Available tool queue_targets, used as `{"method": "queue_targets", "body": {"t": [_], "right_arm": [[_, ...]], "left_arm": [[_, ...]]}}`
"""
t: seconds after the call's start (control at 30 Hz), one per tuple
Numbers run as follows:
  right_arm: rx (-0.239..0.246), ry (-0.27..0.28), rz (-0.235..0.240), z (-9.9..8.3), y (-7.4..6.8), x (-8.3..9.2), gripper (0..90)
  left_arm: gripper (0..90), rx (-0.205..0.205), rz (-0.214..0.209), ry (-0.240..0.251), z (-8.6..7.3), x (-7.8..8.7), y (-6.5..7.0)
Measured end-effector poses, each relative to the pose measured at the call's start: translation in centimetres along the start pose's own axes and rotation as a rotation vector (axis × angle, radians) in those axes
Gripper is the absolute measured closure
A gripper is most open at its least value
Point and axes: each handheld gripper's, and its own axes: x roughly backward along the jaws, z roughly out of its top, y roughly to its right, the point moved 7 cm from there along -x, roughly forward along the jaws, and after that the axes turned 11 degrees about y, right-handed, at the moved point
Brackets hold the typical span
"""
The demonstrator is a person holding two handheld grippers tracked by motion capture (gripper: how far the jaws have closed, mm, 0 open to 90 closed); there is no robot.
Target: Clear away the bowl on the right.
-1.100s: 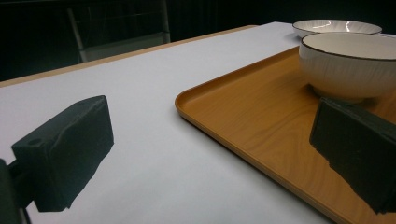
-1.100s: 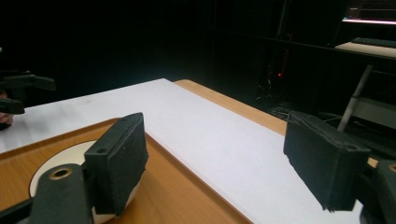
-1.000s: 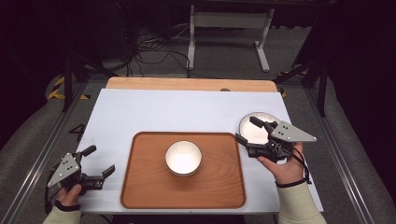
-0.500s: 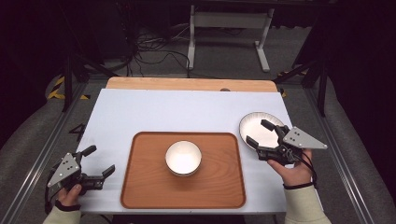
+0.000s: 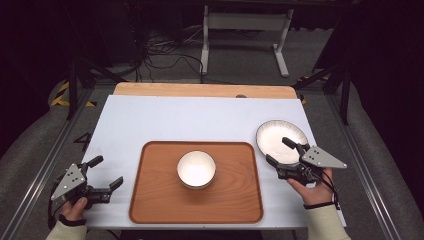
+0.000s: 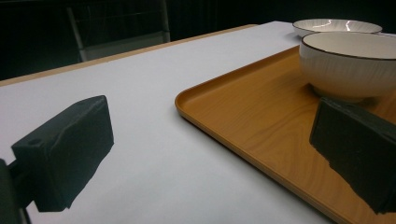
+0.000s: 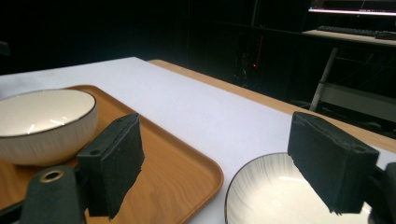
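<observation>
Now the plate (image 5: pixel 281 140) is lying flat on the white tabletop (image 5: pixel 165 120), just right of the tray (image 5: pixel 155 200), and your right gripper (image 5: pixel 282 150) is hovering at its near edge. Its jaws are standing wide with nothing pinched; in the right gripper view one pad is hanging over the plate (image 7: pixel 275 191) and the other over the tray's (image 7: pixel 187 182) corner. By my reading, you are lining up a grasp on the plate's rim, presumably to carry it onto the tray beside the bowl (image 5: pixel 196 169).

Next you are needing to drop lower and bring one jaw over the rim and one under or outside it before squeezing. The plate is shallow and smooth, so a thin bite may be slipping.

The bowl is sitting mid-tray, apart from everything else. Your left gripper (image 5: pixel 102 172) is waiting at the tabletop's near left corner, jaws wide and empty, aimed toward the tray's (image 6: pixel 243 135) left edge.

Compared with a second ago, your right hand is sitting lower and farther right, so the plate is now showing almost whole, and the jaws have just been opening slightly. Your left hand is showing no change.
</observation>
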Motion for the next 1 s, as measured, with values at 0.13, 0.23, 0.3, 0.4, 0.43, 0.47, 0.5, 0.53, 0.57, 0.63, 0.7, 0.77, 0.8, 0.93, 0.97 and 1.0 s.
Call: {"method": "queue_targets", "body": {"t": [0.13,0.23,0.3,0.4,0.43,0.47,0.5,0.53,0.57,0.63,0.7,0.77,0.8,0.93,0.97,1.0], "right_arm": [[-0.003,-0.024,-0.003,-1.0,0.0,0.0,18.7],[-0.009,-0.034,-0.008,-1.5,0.1,0.1,18.7],[-0.010,-0.041,-0.011,-1.9,0.1,0.1,18.6],[-0.015,-0.058,-0.013,-2.5,0.0,0.2,18.6],[-0.018,-0.058,-0.010,-2.7,-0.1,0.3,18.6],[-0.020,-0.064,-0.009,-2.9,-0.1,0.3,18.6],[-0.018,-0.073,-0.010,-3.1,-0.1,0.4,18.3],[-0.020,-0.079,-0.008,-3.4,-0.2,0.4,18.1],[-0.024,-0.092,-0.014,-3.6,-0.1,0.5,18.1],[-0.031,-0.110,-0.019,-4.2,-0.1,0.7,18.1],[-0.033,-0.125,-0.023,-4.6,-0.1,0.8,18.0],[-0.046,-0.152,-0.029,-5.1,0.0,0.9,18.0],[-0.068,-0.173,-0.035,-5.5,0.0,0.9,17.4],[-0.138,-0.218,-0.091,-6.1,0.4,0.9,12.0],[-0.134,-0.220,-0.085,-6.1,0.4,0.9,12.0],[-0.133,-0.228,-0.083,-6.2,0.4,0.9,12.0]], "left_arm": [[0.3,-0.001,-0.001,-0.002,0.0,0.0,0.0],[0.3,-0.001,-0.001,-0.002,0.0,0.0,0.0],[0.3,0.000,-0.001,-0.003,0.0,0.0,0.0],[0.3,-0.001,-0.002,-0.003,0.0,0.0,0.0],[0.3,0.000,0.001,0.000,0.0,0.0,0.0],[0.3,0.000,0.001,0.000,0.0,0.0,0.0],[0.3,-0.001,0.000,0.000,0.0,0.0,0.0],[0.3,0.000,0.002,0.000,0.0,0.0,0.0],[0.3,0.000,0.001,0.000,0.0,0.0,0.0],[0.3,0.000,0.002,0.000,0.0,0.0,0.0],[0.3,0.000,0.002,0.000,0.0,0.0,0.0],[0.3,0.000,0.002,-0.001,0.0,0.0,0.0],[0.3,0.000,0.002,-0.001,0.0,0.0,0.0],[0.3,-0.004,0.000,-0.004,0.0,0.0,0.0],[0.3,-0.003,0.001,-0.003,0.0,0.0,0.0],[0.3,-0.005,0.000,-0.003,0.0,0.0,0.0]]}}
